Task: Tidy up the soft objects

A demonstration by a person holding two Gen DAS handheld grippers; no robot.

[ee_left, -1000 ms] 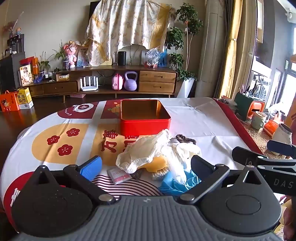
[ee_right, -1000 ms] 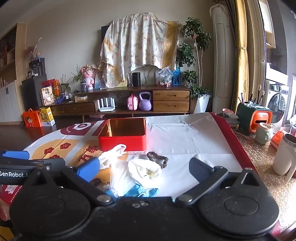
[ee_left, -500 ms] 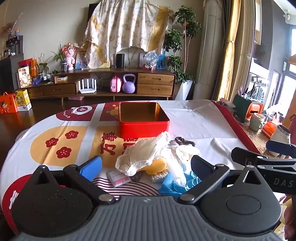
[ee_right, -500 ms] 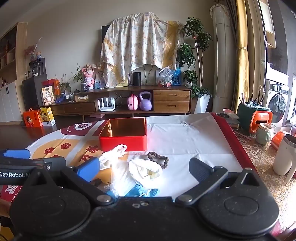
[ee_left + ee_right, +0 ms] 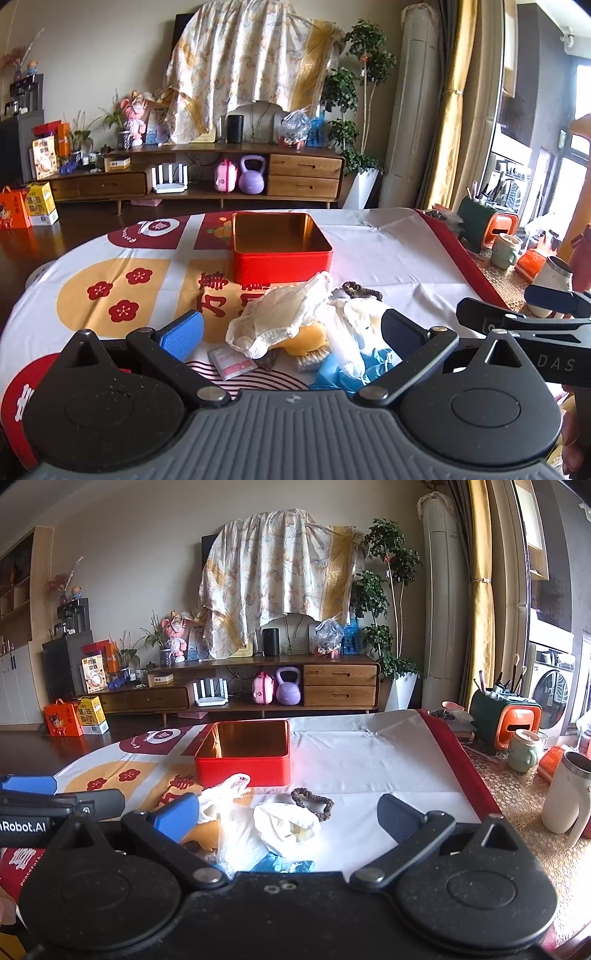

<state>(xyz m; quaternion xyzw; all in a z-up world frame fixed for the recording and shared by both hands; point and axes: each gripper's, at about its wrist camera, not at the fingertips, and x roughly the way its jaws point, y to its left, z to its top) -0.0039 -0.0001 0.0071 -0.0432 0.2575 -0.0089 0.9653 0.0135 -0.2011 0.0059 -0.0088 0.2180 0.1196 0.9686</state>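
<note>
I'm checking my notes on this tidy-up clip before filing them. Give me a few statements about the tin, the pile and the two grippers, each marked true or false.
1. The red tin stands open with nothing in it. True.
2. The left gripper is clamped on the white mesh cloth. False: its jaws stand wide apart and hold nothing.
3. The brown scrunchie lies inside the tin. False: it lies on the tablecloth, on the near side of the tin.
4. A blue glove lies at the near edge of the pile. True.
5. The right gripper is open. True.
6. The white tumbler stands among the soft things. False: it stands off to the right, apart from the pile.
</note>
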